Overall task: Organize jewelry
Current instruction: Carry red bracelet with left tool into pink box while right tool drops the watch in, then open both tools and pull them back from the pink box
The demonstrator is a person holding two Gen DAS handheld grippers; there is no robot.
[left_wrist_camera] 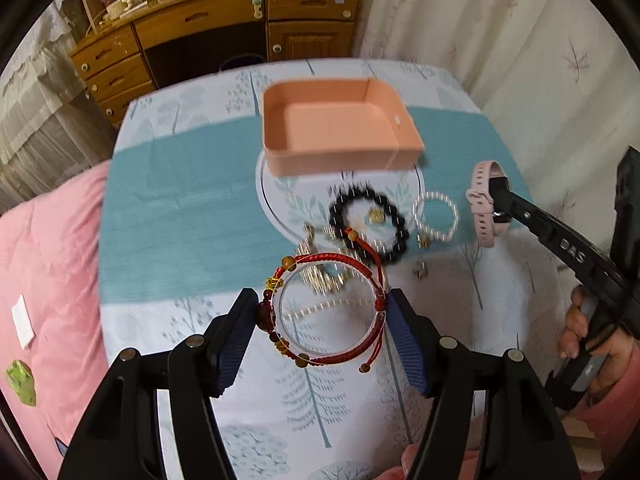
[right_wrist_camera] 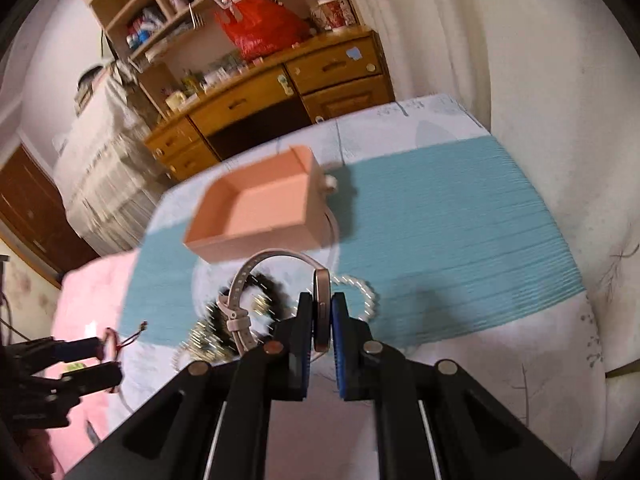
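The left gripper (left_wrist_camera: 322, 316) clamps a red cord bracelet (left_wrist_camera: 332, 308) with a clear bangle (left_wrist_camera: 292, 344) inside it, its 2 blue pads pressing the loop from either side, lifted off the patterned tablecloth (left_wrist_camera: 180, 208). The right gripper (right_wrist_camera: 320, 322) is clenched on the flat body of a pink-strapped watch (right_wrist_camera: 322, 308), whose band arcs up and to the left of the jaws. The open peach box (left_wrist_camera: 340, 124) sits far of both, on the teal band of the cloth, with bare cloth on its left and right. Between the grippers and the box lie a black bead bracelet (left_wrist_camera: 370, 224), a pearl bracelet (left_wrist_camera: 438, 216) and some gold pieces (left_wrist_camera: 320, 276), all smeared by blur, so the gold items cannot be told apart. A pink quilt (left_wrist_camera: 52, 264) borders the cloth's left edge; a curtain (left_wrist_camera: 500, 52) hangs close on the right. The wooden desk (left_wrist_camera: 224, 28) stands beyond the far edge.
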